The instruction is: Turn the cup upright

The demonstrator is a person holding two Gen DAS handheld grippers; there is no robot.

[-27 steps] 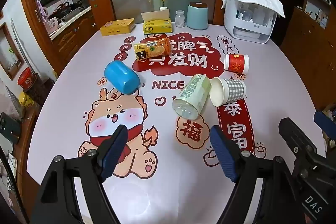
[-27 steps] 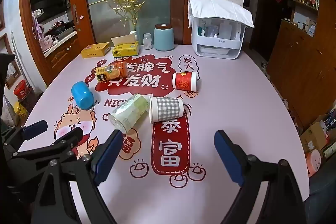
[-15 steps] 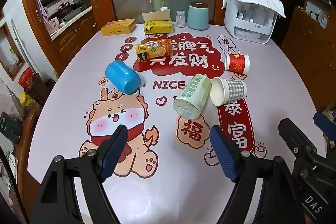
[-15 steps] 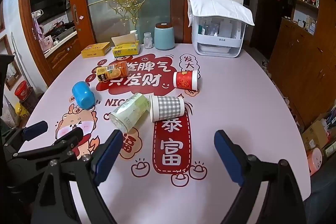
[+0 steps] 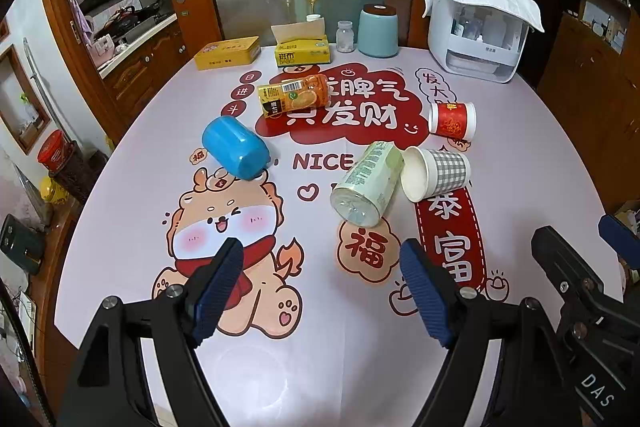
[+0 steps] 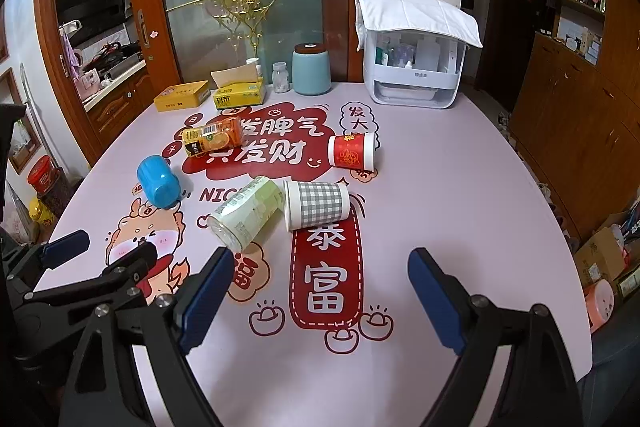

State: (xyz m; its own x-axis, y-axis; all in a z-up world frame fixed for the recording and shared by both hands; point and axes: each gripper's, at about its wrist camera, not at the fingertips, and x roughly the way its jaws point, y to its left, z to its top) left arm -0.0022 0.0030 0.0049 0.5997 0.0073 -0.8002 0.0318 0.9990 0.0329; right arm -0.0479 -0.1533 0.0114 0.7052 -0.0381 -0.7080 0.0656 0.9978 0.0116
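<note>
Both grippers hang over the near edge of the round table (image 6: pixel 460 187), jaws spread wide and holding nothing — the left gripper (image 5: pixel 320 291) above the cartoon dog print, the right gripper (image 6: pixel 320 291) above the red banner print. Five containers lie on their sides mid-table. The grey checked paper cup (image 6: pixel 316 205) rests with its open mouth just beside a pale green bottle (image 6: pixel 246 213); in the left wrist view its white inside (image 5: pixel 416 173) faces the camera. A red paper cup (image 6: pixel 352 151) lies further back, a blue plastic cup (image 6: pixel 158 181) off to the left, an orange drink can (image 6: pixel 212 137) beyond them. A tissue box (image 6: pixel 238 95), teal canister (image 6: pixel 311 69) and white organiser (image 6: pixel 416 67) stand along the far edge.
</note>
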